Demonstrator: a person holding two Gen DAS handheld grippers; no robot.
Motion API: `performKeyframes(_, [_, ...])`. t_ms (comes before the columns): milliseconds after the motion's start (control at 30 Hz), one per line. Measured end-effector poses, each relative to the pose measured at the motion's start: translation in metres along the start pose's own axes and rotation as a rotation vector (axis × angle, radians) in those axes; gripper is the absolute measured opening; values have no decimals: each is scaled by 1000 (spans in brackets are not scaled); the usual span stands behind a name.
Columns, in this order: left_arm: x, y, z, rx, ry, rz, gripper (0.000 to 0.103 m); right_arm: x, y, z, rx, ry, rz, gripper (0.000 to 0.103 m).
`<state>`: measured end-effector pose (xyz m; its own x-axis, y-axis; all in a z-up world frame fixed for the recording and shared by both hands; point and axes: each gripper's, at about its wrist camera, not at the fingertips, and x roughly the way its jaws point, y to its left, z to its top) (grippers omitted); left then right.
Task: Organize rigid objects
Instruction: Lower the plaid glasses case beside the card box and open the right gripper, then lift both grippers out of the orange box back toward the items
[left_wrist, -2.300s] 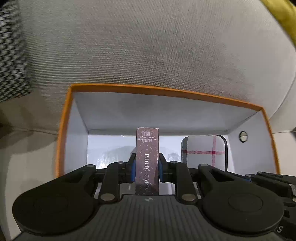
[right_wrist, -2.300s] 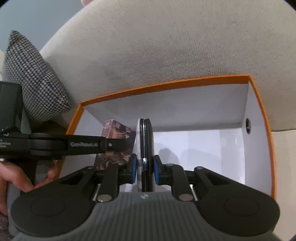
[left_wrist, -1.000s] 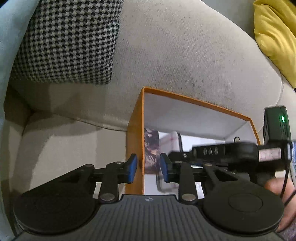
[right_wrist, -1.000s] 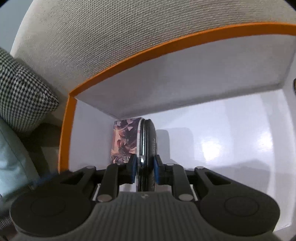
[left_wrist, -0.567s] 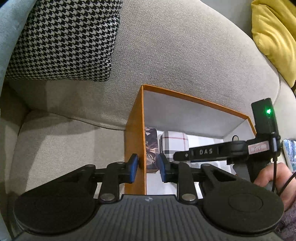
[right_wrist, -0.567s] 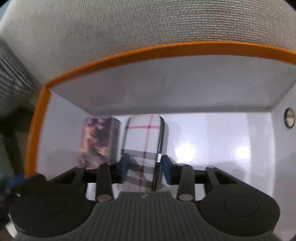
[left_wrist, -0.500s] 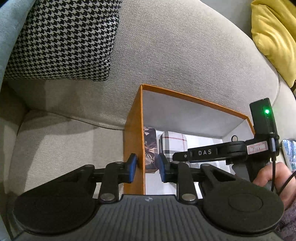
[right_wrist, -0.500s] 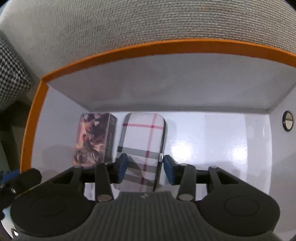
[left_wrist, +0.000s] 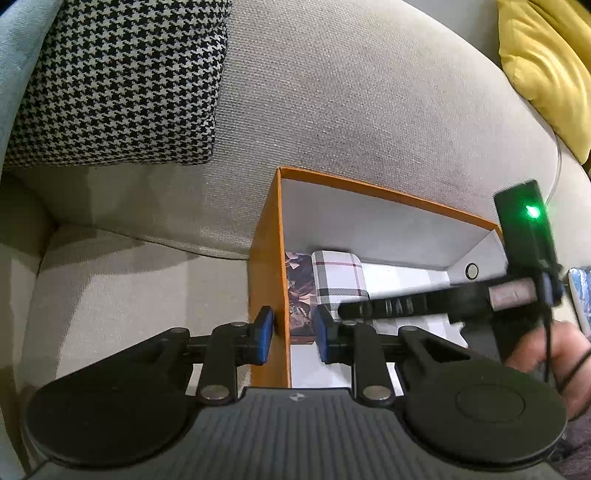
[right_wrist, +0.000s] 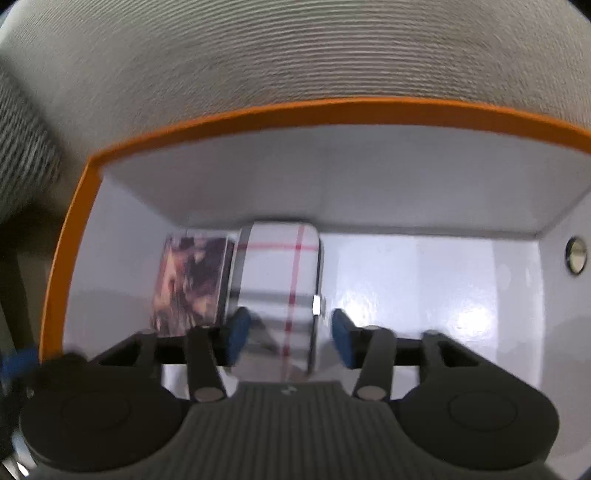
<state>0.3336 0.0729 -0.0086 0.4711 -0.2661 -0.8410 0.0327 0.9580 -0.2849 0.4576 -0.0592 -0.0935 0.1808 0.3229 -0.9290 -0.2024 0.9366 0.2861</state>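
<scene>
An orange box (left_wrist: 388, 192) with a white inside stands on the sofa. On its floor a dark photo card box (right_wrist: 188, 284) lies by the left wall, with a plaid case (right_wrist: 280, 266) beside it. My right gripper (right_wrist: 288, 339) hovers over the plaid case. Its jaws are opening and the right pad stands clear of the case. My left gripper (left_wrist: 293, 334) straddles the box's left wall (left_wrist: 269, 295) with narrow jaws and a gap showing on the inner side. The left wrist view also shows the photo card box (left_wrist: 299, 295), the plaid case (left_wrist: 338, 277) and the right gripper (left_wrist: 347, 312) reaching in.
A houndstooth cushion (left_wrist: 118, 81) and a yellow cushion (left_wrist: 546, 66) rest against the beige sofa back (left_wrist: 351, 110). The seat (left_wrist: 129, 288) lies left of the box. A person's hand (left_wrist: 543, 347) holds the right gripper. A metal stud (right_wrist: 575, 258) sits in the box's right wall.
My right gripper rolled, laid the plaid case flat beside the photo card box and let it go, its jaws widening. My left gripper left the photo card box and narrowed around the box wall.
</scene>
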Motion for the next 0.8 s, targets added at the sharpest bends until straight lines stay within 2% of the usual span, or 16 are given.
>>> performKeyframes(133, [0, 0, 0, -8, 1, 1, 27, 3, 21, -6, -186, 78, -67, 59])
performKeyframes(233, [0, 1, 1, -13, 2, -5, 27, 12, 31, -4, -256, 123, -90, 57])
performKeyframes(267, [0, 1, 1, -16, 2, -6, 27, 13, 33, -4, -270, 120, -83, 53])
performKeyframes(300, [0, 1, 0, -20, 1, -7, 27, 13, 34, -4, -285, 116, -75, 44])
performKeyframes(433, [-1, 3, 1, -29, -4, -12, 27, 12, 43, -3, -323, 107, -96, 44])
performKeyframes(500, [-2, 3, 1, -33, -8, -14, 27, 1, 50, -9, -341, 92, -100, 49])
performKeyframes(567, [-2, 4, 0, -37, -11, -19, 27, -8, 57, -13, -331, 90, -48, 48])
performKeyframes(633, [-1, 4, 0, -43, -14, -20, 27, -12, 61, -11, -303, 101, 36, 42])
performKeyframes(700, [1, 5, 0, -55, -15, -21, 27, -7, 61, -8, -257, 132, 107, 25])
performKeyframes(767, [1, 6, 0, -60, -17, -25, 26, 4, 65, -20, -228, 141, 137, 17])
performKeyframes(800, [0, 6, -1, -64, -19, -24, 22, 9, 67, -25, -214, 145, 146, 16])
